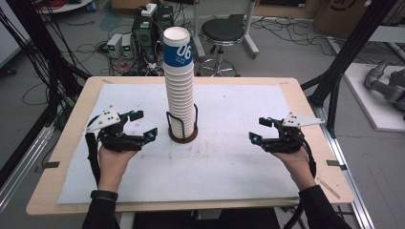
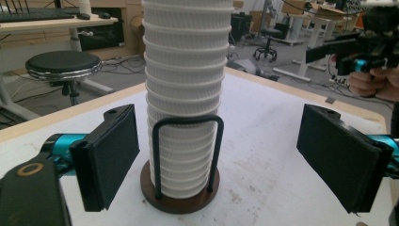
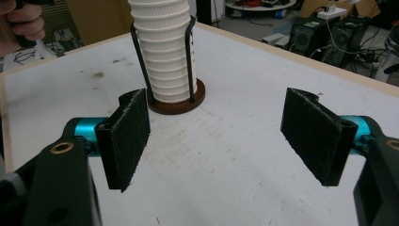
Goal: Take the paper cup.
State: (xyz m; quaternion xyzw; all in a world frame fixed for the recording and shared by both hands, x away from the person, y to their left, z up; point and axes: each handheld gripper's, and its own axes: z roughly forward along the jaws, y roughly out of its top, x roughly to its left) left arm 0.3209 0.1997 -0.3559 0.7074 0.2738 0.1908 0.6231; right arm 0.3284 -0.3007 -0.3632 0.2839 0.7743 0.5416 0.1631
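A tall stack of ribbed white paper cups (image 1: 180, 90) stands in a black wire holder (image 1: 182, 129) on a round brown base. Both the left gripper (image 1: 143, 125) and the right gripper (image 1: 260, 130) gape wide, holding nothing. The high view reveals the top cup's blue band.

Your cup stack (image 2: 187, 94) runs off the top edge in both gripper views. The small print under its blue band (image 1: 178, 51) is perhaps lettering, too small to read.

Soft, even room light falls from above, and the white mat on the wooden bench (image 1: 239, 157) looks bright with no glare. Shadows are faint. All pictures are slightly soft; far backgrounds blur, and edges bend a little.
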